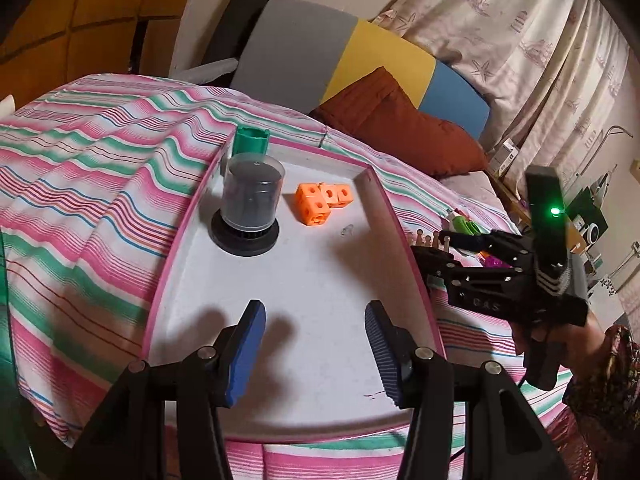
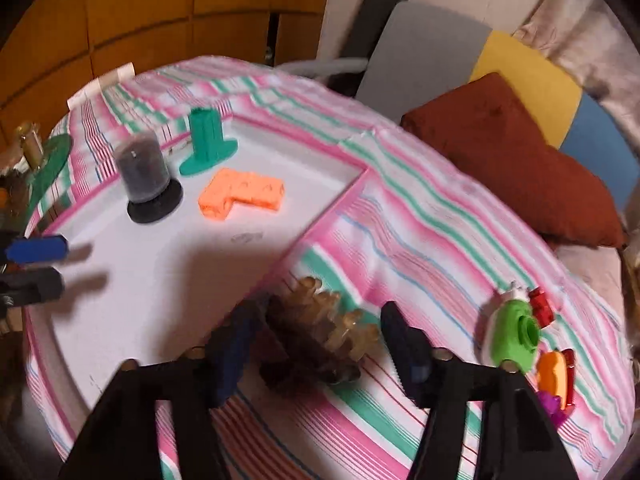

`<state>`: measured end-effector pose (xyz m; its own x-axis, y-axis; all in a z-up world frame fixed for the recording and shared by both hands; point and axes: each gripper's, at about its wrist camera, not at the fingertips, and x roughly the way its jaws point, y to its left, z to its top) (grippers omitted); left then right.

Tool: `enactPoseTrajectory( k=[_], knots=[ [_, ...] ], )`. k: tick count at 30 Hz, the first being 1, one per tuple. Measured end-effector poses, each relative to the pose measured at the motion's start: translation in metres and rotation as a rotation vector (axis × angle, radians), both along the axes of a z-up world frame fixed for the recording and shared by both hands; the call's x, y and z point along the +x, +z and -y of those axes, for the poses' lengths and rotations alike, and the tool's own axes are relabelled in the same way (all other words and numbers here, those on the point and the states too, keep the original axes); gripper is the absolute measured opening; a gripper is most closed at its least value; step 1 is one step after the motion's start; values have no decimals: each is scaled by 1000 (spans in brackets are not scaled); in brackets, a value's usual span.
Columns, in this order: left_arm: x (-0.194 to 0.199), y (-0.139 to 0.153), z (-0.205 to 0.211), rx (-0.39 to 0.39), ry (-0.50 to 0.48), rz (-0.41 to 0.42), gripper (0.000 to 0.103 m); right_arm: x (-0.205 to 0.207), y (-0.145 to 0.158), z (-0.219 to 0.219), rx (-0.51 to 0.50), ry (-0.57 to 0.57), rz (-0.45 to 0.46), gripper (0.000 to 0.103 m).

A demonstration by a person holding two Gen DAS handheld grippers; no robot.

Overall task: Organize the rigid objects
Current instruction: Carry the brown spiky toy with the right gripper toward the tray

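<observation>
Left wrist view: the left tool (image 1: 314,344) is seen released, nothing between its blue pads, above the white pink-rimmed tray (image 1: 384,200) on the striped bedspread (image 1: 100,168). At centre frame the orange cube block (image 1: 320,202), the domed black piece (image 1: 250,210) and, behind it, the green piece (image 1: 250,140) are found on the tray. In the right wrist view, the right tool (image 2: 320,344) is seen parted around a brown spiky piece (image 2: 320,332) at lower centre, its pads not clearly pressed on it. Small coloured parts (image 2: 524,344) are scattered at lower right.
</observation>
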<state>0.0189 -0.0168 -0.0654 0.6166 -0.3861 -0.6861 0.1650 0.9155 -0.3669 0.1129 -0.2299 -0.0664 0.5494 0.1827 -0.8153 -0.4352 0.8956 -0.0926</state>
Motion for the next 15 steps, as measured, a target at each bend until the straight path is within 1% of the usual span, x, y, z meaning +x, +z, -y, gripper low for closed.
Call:
enactPoseTrajectory(
  k=[2,4,5,7,8,9,10,11,12,14,15],
  knots=[
    [0,0,-2,-1,5,-1,52,9,2,19,123,-81,-52,58],
    [0,0,-2,-5,10,-5,52,20,3,44,284,-190,-126,57],
    [1,0,-2,-7,12,-6,52,25,0,64,407,-274,-181,57],
    [0,0,-1,-5,10,-5,52,31,-7,95,559,-400,-242,57],
    [0,0,-1,-1,9,-2,52,31,-10,114,618,-479,-262,58],
    [-1,0,0,3,7,1,52,29,-12,131,653,-539,-260,67],
    [-1,1,0,8,6,5,52,27,-11,139,660,-576,-248,69],
    [-2,1,1,13,5,7,52,21,-9,154,650,-634,-219,69],
    [-2,0,1,15,4,8,52,16,-7,164,637,-669,-196,69],
    [-2,-1,2,9,3,5,52,8,-3,176,593,-730,-155,69],
    [-2,-2,3,8,5,1,52,4,-2,180,580,-737,-140,69]
  ],
)
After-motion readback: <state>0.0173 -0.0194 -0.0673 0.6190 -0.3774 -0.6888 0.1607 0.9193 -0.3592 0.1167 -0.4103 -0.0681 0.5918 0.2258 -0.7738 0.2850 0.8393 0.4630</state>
